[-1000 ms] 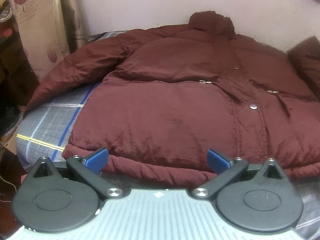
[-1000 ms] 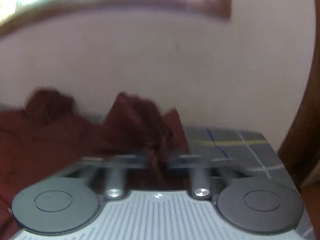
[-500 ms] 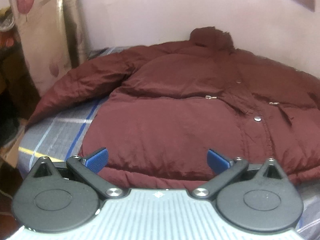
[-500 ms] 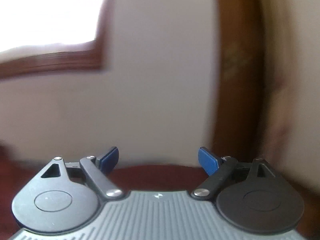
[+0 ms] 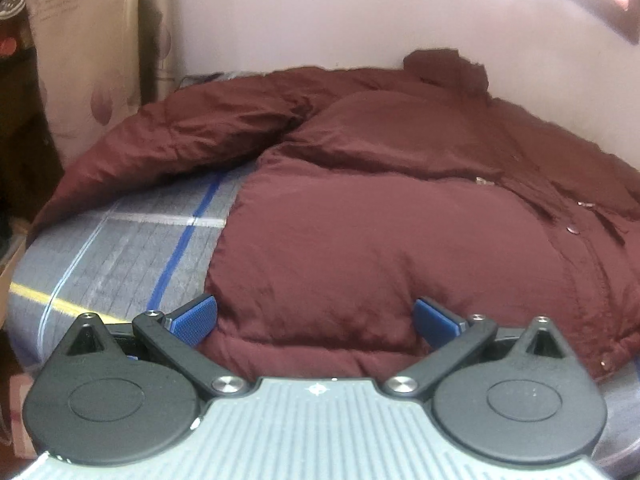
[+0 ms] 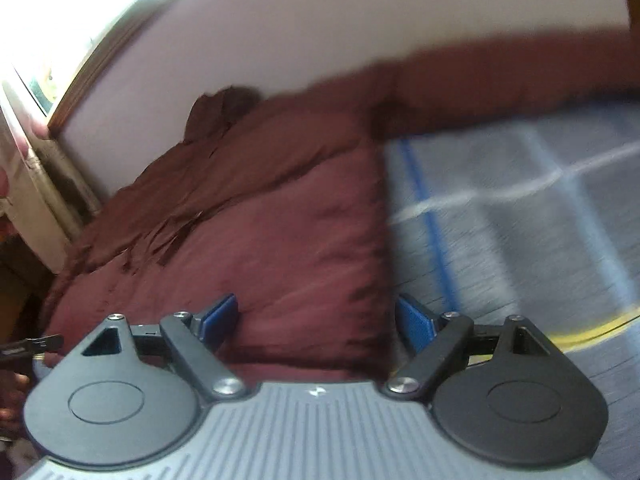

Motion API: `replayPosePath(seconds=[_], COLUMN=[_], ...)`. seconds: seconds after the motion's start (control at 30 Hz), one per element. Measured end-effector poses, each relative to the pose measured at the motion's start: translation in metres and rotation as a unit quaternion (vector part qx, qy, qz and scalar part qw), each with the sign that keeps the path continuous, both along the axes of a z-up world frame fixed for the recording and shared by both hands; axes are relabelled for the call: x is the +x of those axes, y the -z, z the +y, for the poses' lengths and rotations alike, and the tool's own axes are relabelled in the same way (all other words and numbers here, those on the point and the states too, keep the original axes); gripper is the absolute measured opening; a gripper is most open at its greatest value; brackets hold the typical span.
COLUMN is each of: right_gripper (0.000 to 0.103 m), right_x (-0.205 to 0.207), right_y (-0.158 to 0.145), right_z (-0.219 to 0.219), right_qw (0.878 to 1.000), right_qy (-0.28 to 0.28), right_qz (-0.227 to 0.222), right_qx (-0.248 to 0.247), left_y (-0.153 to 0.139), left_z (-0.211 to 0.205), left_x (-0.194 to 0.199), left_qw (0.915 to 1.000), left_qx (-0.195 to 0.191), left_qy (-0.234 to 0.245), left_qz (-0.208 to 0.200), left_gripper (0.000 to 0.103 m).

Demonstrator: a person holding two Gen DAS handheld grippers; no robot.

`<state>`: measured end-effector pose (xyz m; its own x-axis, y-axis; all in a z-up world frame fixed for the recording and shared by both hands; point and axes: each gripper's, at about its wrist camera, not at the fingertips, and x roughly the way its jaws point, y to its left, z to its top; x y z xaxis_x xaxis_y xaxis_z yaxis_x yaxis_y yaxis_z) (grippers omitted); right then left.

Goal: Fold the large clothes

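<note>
Left wrist view: left gripper [image 5: 315, 317], jaws spread, at the hem's left corner of the maroon puffer jacket [image 5: 360, 216], which lies flat, front up, on the plaid bedsheet [image 5: 120, 256]. Right wrist view, blurred: right gripper [image 6: 316, 318], apparently spread, at the hem's right corner. Advice: pinch deep; thick padding slips.

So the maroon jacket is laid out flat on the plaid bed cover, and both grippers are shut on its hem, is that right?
Not quite: both grippers are open. The left gripper and the right gripper each show spread jaws in their wrist views, holding nothing. The maroon jacket does lie flat on the plaid bed cover.
</note>
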<state>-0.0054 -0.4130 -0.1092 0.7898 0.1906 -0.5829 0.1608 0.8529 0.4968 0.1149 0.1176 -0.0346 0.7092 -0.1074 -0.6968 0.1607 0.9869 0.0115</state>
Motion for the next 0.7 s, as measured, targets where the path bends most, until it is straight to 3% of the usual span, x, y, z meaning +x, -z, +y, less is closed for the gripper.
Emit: replayPosePath(seconds=[0.07,0.1,0.17,0.23,0.27,0.3,0.33,0.4,0.43,0.5,0.7], right_gripper=[0.066,0.063,0.044,0.035,0.030,0.028,0.025,0.021,0.019,0.017,0.016], right_x=[0.007,0.009,0.015,0.021,0.023,0.023,0.022,0.017,0.015,0.009,-0.018], right_y=[-0.001,-0.001,0.000,0.003,0.003,0.003,0.002,0.002,0.001,-0.002,-0.016], right_z=[0.006,0.009,0.010,0.012,0.010,0.010,0.011,0.009,0.007,0.006,0.008], right_qw=[1.000,1.000,1.000,1.000,1.000,1.000,1.000,0.999,0.999,0.999,0.998], right_qy=[-0.007,-0.006,-0.011,-0.015,-0.017,-0.019,-0.022,-0.028,-0.029,-0.027,-0.036], right_qz=[0.001,0.000,-0.002,-0.006,-0.008,-0.011,-0.014,-0.020,-0.021,-0.025,-0.036], right_qx=[-0.013,-0.016,-0.010,-0.009,-0.009,-0.012,-0.015,-0.012,-0.008,0.003,0.043], left_y=[0.005,0.007,0.011,0.013,0.013,0.012,0.010,0.004,0.001,-0.004,-0.026], left_z=[0.002,0.002,0.005,0.005,0.004,0.004,0.005,0.007,0.009,0.011,0.023], left_x=[0.007,0.011,0.018,0.024,0.025,0.026,0.027,0.028,0.028,0.023,-0.012], left_qw=[0.9999,0.9998,0.9988,0.9978,0.9975,0.9971,0.9966,0.9957,0.9953,0.9952,0.9930], left_qx=[-0.006,-0.015,-0.046,-0.061,-0.064,-0.068,-0.072,-0.083,-0.088,-0.090,-0.104], left_qy=[0.009,0.011,0.016,0.022,0.026,0.029,0.031,0.035,0.035,0.035,0.051], left_qz=[-0.002,0.000,-0.005,-0.010,-0.015,-0.020,-0.025,-0.020,-0.020,-0.018,-0.024], left_gripper=[0.103,0.103,0.103,0.101,0.092,0.072,0.062,0.015,0.005,0.000,0.000])
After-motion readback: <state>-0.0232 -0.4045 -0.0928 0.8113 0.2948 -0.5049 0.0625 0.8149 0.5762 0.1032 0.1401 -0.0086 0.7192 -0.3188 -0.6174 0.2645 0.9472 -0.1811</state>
